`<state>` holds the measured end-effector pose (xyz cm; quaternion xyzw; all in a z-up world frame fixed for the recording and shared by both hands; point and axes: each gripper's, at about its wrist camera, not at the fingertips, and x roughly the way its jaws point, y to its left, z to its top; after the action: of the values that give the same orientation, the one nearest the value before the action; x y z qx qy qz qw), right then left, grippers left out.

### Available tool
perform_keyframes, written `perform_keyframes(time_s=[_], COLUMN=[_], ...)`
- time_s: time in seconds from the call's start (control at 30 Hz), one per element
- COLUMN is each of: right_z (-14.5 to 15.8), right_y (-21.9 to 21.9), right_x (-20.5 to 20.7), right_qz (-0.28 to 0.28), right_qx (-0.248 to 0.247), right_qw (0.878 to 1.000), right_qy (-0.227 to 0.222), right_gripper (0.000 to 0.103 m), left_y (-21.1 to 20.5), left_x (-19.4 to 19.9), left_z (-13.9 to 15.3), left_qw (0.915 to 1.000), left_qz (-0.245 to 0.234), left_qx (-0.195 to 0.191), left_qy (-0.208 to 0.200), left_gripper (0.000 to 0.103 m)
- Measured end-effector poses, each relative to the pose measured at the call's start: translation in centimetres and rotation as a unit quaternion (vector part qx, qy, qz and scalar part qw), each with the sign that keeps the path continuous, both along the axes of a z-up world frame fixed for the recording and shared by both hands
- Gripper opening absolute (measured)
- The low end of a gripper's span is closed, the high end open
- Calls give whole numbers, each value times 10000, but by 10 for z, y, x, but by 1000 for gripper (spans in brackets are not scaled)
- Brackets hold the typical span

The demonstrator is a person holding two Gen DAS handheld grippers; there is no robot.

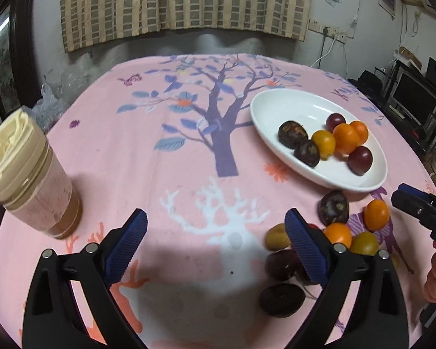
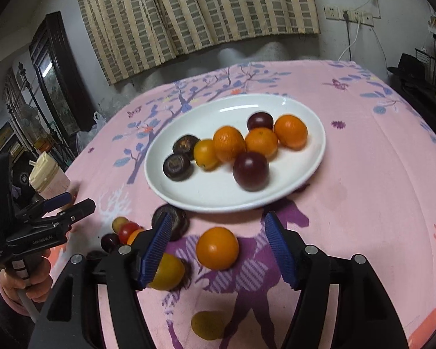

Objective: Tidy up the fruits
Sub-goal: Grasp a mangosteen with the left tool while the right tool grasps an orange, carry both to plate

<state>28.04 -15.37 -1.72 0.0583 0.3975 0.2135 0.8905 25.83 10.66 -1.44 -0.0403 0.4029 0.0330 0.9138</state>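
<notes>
Right gripper [image 2: 218, 250] is spread wide with nothing in it, hanging just above the pink tablecloth [image 2: 363, 189] with a loose orange [image 2: 217, 248] sitting right between the blue pads. Left gripper [image 1: 215, 247] is also wide apart and empty, hovering over bare cloth to the side of the loose pile.

Working outward: just beside that orange there's a yellow-orange fruit [image 2: 167, 272] touching the right gripper's left finger, a dark purple fruit [image 2: 174, 221] behind it, and a yellowish one [image 2: 207, 324] nearer the camera. A few more small ones cluster off to the left. Beyond them sits the white plate [image 2: 189, 197], already holding a mix of oranges and dark fruit.

So I'd guess the orange is the next grab. To do it well, I'd drop straight down so both pads land at its widest part, then close slowly, since round fruit likes to squirt out sideways. I'd also shift a touch right first so the left finger doesn't shove the yellow-orange one. When lifting, clear the plate rim and set it in the open near side, not on top of the others where it could roll.
</notes>
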Motion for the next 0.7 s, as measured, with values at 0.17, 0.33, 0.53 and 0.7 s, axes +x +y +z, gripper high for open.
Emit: perform_keyframes(time_s=[0.17,0.33,0.53,0.7], right_z=[-12,-23,-30,-25], right_y=[14,17,23,16], right_x=[0,2,4,5], right_qz=[138,140,277,133], right_qx=[-392,-522,-525,-422], right_qw=[9991,9983,9975,9984], right_qy=[109,233,389,343], right_gripper=[67,58,38,38], left_y=[3,1,-4,-15], left_x=[-4,-6,-8,-25], left_z=[5,8,8,5], left_qw=[9999,10000,9986,9874], left_qz=[12,-35,-499,-1550], left_qx=[-114,-67,-116,-133], left_qy=[-11,-17,132,288], left_gripper=[94,94,94,85])
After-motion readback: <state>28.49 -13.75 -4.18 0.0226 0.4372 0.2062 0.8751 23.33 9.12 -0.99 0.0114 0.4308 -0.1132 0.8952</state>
